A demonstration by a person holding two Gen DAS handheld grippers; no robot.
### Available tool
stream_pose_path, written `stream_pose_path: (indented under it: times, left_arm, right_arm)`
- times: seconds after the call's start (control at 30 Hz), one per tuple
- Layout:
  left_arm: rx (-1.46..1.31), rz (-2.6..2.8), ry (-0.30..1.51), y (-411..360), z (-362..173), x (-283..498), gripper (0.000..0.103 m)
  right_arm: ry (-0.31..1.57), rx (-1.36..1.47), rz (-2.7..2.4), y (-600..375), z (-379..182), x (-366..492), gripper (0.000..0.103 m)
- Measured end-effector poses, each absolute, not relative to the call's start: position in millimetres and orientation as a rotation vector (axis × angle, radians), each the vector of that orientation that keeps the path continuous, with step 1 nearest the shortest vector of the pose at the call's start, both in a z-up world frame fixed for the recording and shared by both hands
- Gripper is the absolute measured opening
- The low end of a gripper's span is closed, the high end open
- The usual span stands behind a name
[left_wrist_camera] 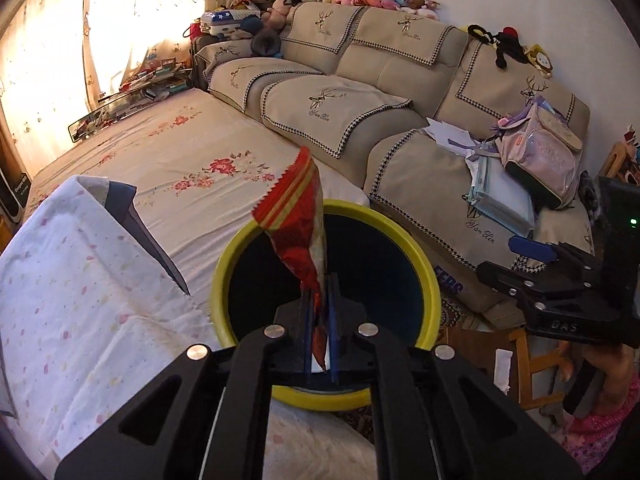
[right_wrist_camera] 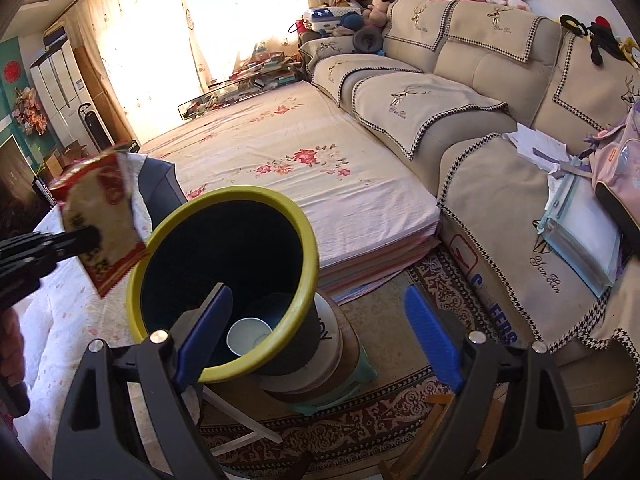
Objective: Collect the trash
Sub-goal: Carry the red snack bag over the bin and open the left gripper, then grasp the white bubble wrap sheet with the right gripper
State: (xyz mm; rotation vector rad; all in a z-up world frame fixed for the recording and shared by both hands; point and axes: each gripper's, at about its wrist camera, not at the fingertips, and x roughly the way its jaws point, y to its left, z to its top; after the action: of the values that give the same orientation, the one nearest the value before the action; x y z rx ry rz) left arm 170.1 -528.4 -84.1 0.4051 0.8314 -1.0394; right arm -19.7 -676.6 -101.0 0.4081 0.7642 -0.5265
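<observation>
My left gripper (left_wrist_camera: 320, 300) is shut on a red and yellow snack wrapper (left_wrist_camera: 294, 216) and holds it upright over the mouth of the bin. The bin (left_wrist_camera: 424, 272) is dark with a yellow rim. In the right wrist view the wrapper (right_wrist_camera: 102, 216) hangs at the bin's left rim (right_wrist_camera: 304, 240), held by the left gripper (right_wrist_camera: 86, 240). A white paper cup (right_wrist_camera: 248, 336) lies inside the bin. My right gripper (right_wrist_camera: 320, 312) is open and empty, its blue fingers (right_wrist_camera: 428, 332) on either side of the bin's near rim. It also shows in the left wrist view (left_wrist_camera: 536, 256).
The bin stands on a stack of stools (right_wrist_camera: 332, 360) on a patterned rug (right_wrist_camera: 380, 412). A table with a white dotted cloth (left_wrist_camera: 80, 288) is at the left. A floral mattress (right_wrist_camera: 288, 160) lies beyond, and a beige sofa (right_wrist_camera: 500, 168) with a backpack (left_wrist_camera: 540, 152) and papers is at the right.
</observation>
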Motion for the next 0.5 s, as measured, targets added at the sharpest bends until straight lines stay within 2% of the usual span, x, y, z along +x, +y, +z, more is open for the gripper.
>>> stream_pose_path:
  times: [0.03,0.1,0.17,0.33,0.5]
  left_arm:
    - [0.41,-1.033,0.845,-537,-90,173,0.016]
    - [0.404,-1.019,0.865,-542,-98,176,0.046]
    - [0.401,-1.005,0.857,-544,-101,177,0.06]
    - [0.348,-0.997,0.838,-513,-85,175,0.063]
    - [0.312,-0.955,0.724,-446,-39,150,0.083]
  right_arm:
    - [0.764,0.409,-0.528,-677,-101,-21,0.084]
    - [0.762,0.41,-0.529,-676,-101,-22,0.084]
    - [0.762,0.408,-0.529,-675,-100,-21,0.084]
    - [0.766,0.397,-0.518,-669,-99,-19,0.084]
    - [0.786,0.373,-0.485,-655,-99,-10,0.085]
